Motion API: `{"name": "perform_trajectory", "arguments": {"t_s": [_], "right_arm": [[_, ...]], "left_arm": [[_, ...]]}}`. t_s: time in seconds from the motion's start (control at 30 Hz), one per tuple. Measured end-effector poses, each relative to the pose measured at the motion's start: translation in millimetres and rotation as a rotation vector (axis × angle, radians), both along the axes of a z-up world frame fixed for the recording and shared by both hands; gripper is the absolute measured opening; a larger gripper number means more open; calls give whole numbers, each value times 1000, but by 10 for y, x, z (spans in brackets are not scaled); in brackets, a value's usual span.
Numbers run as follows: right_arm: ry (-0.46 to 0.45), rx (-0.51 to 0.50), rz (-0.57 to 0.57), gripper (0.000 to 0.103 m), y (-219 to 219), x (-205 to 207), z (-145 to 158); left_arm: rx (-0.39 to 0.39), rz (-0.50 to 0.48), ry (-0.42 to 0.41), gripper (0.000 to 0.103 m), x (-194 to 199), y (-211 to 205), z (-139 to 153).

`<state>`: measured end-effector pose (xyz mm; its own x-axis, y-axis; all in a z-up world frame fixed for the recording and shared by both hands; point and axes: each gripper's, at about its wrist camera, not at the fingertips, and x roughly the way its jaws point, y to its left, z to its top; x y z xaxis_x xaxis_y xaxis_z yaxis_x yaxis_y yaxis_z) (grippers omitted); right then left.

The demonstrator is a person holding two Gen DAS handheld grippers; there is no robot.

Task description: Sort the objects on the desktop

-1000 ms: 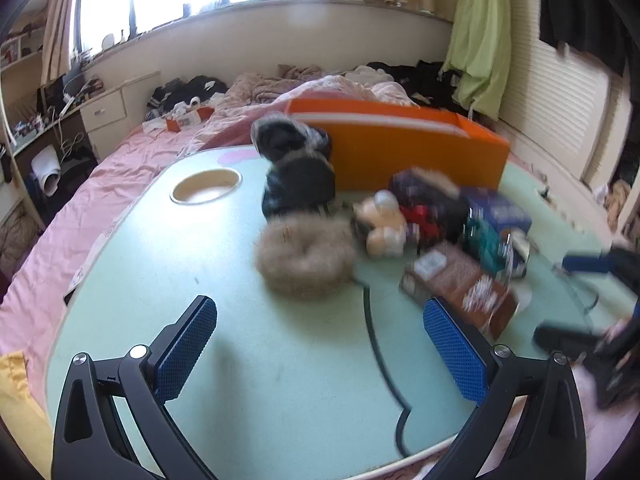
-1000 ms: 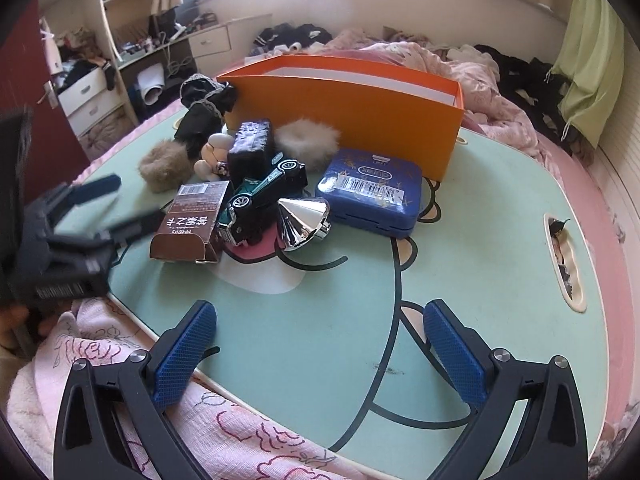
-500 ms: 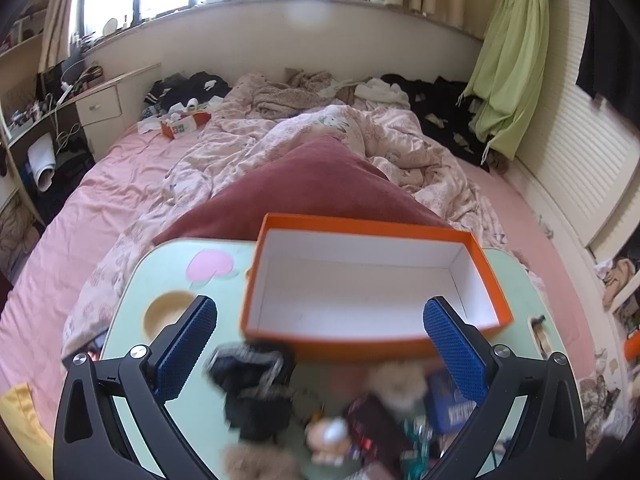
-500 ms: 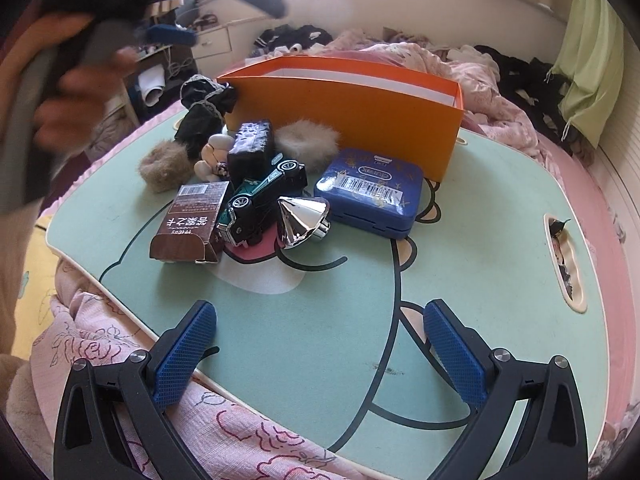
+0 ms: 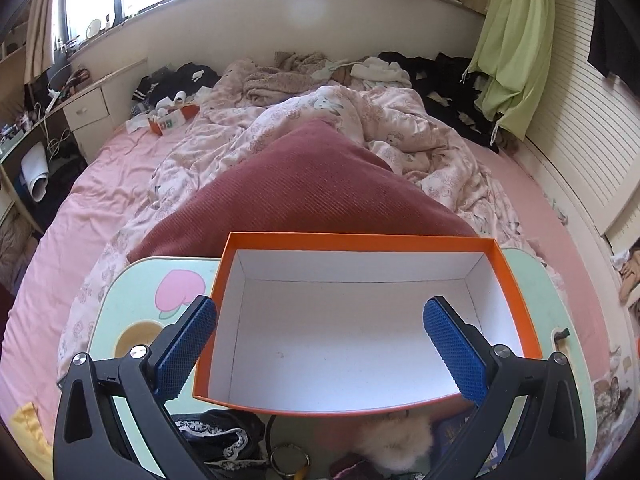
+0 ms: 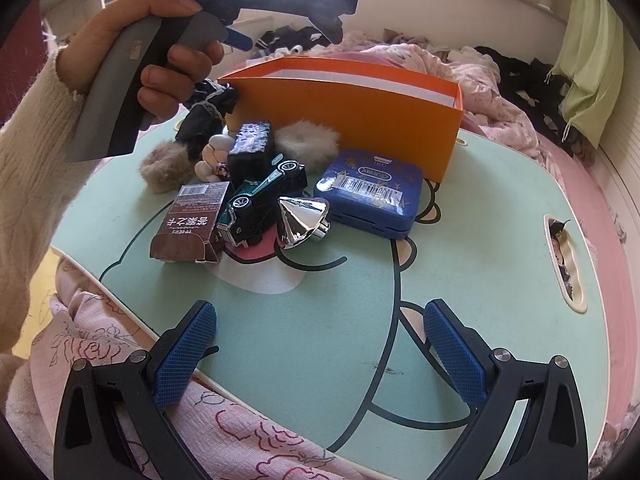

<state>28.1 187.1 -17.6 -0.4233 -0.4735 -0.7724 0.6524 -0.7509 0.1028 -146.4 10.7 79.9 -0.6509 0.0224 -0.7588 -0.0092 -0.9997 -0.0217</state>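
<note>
Both grippers, left (image 5: 320, 350) and right (image 6: 320, 354), have jaws spread wide, holding nothing. Clutter sits mid-counter (image 6: 500, 280) against the empty orange box (image 5: 360, 336) at the far edge. Best to lower onto one outlying piece, like the blue tin (image 6: 370, 194), and grip it squarely.

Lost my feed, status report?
Left gripper open above orange box, box empty. Right gripper open, low. Toy car unsorted.

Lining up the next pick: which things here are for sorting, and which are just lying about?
For sorting: orange box, blue tin, toy car, silver cone, brown carton, fluffy scrunchies.

Lying about: pink quilt, red cushion, green curtain.
</note>
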Motion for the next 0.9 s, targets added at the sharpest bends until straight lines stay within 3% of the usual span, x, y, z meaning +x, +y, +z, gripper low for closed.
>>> {"name": "perform_trajectory", "arguments": {"t_s": [0.2,0.33,0.57,0.9], "right_arm": [[0,0,-1,103,0,4,-2],[0,0,-2,103,1,5,-3],[1,-1,-2,103,3,4,-7],[1,-1,-4,103,4,7,-11]], "left_arm": [[25,-25,-21,103,-7,76,-2],[63,-91,-44,103,24,263,18],[74,-207,-51,103,101,677,89],[56,-253,-73,103,131,877,42]]}}
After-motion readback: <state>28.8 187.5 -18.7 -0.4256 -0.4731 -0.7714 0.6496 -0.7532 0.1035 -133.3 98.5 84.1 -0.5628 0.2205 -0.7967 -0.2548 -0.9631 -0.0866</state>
